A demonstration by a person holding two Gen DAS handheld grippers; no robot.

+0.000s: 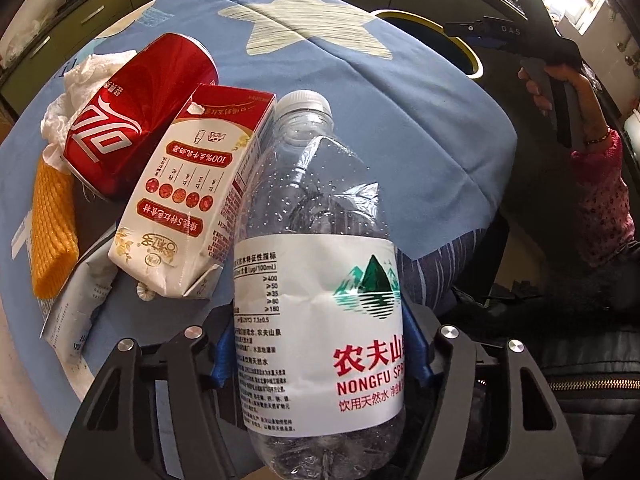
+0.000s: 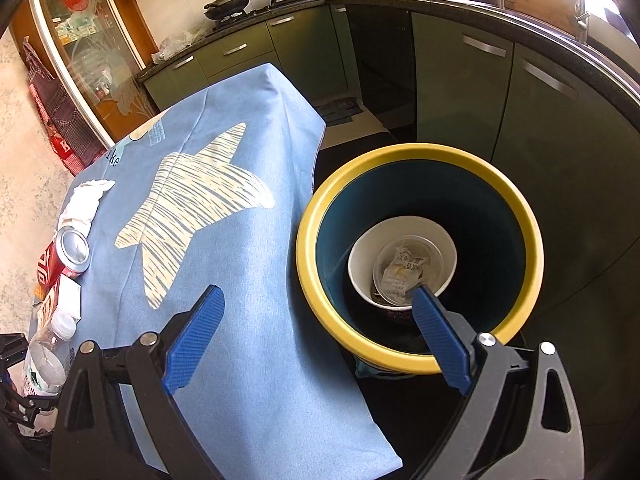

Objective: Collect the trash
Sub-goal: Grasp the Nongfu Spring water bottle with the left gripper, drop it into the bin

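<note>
Left gripper (image 1: 320, 354) has the water bottle (image 1: 320, 280) clamped in its jaws, right gripper (image 2: 316, 322) hangs wide open, holding nothing.
Only the right view looks into the bin (image 2: 420, 168) beyond its jaws: a paper bowl (image 2: 362, 258) inside. Left view shows can (image 1: 136, 120), milk carton (image 1: 188, 200) just ahead-left.

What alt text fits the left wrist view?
The left claw is shut on an empty Nongfu Spring water bottle above a blue tablecloth. Beside it lie a milk carton, a red cola can and crumpled tissue.
</note>
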